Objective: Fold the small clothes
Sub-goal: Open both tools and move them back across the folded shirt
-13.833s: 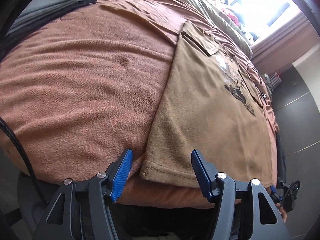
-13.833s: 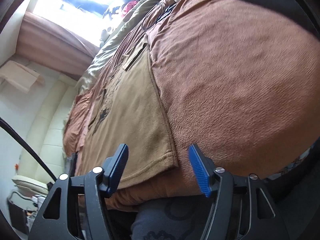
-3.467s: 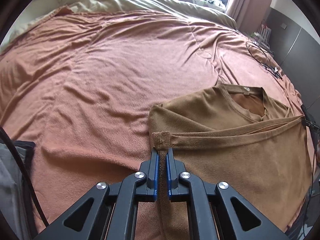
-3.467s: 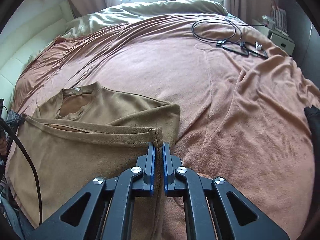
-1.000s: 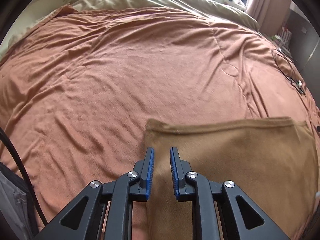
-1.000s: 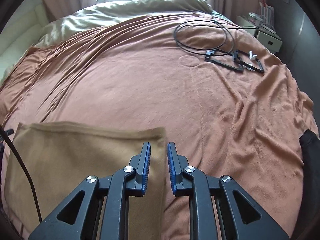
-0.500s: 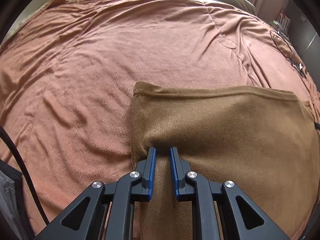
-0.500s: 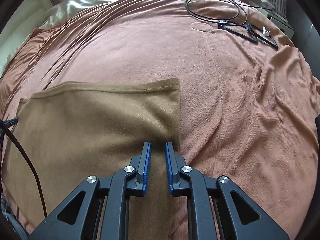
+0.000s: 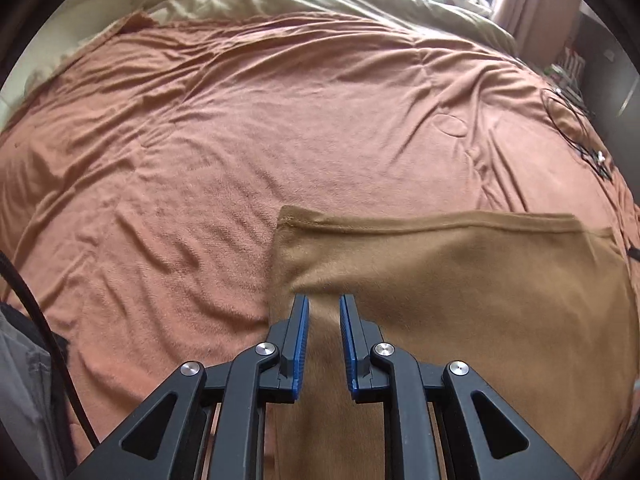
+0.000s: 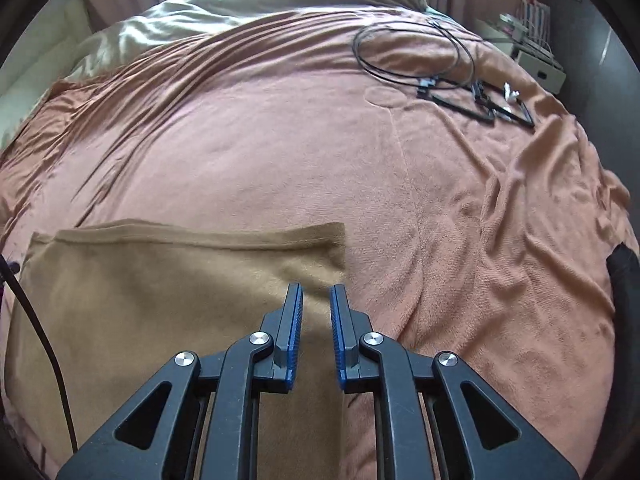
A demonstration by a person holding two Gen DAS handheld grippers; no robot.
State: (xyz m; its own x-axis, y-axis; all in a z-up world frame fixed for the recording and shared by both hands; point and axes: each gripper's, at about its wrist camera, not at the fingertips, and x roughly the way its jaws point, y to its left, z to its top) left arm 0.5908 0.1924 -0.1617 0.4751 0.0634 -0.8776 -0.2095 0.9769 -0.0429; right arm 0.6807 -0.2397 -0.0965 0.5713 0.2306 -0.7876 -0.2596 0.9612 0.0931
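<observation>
A tan T-shirt lies folded in half on the rust-brown blanket, its hem edge facing the far side. It also shows in the right wrist view. My left gripper hovers over the shirt's left side, jaws a little apart and empty. My right gripper hovers over the shirt's right edge, jaws a little apart and empty. The shirt's collar and sleeves are hidden under the fold.
A coiled black cable with connectors lies on the blanket at the far right. An olive duvet is bunched at the bed's far end. Grey clothing lies at the near left. A dark garment sits at the right edge.
Both grippers have let go of the shirt hem after laying it over the collar. In the last half second they have pulled back slightly and opened a little wider.
</observation>
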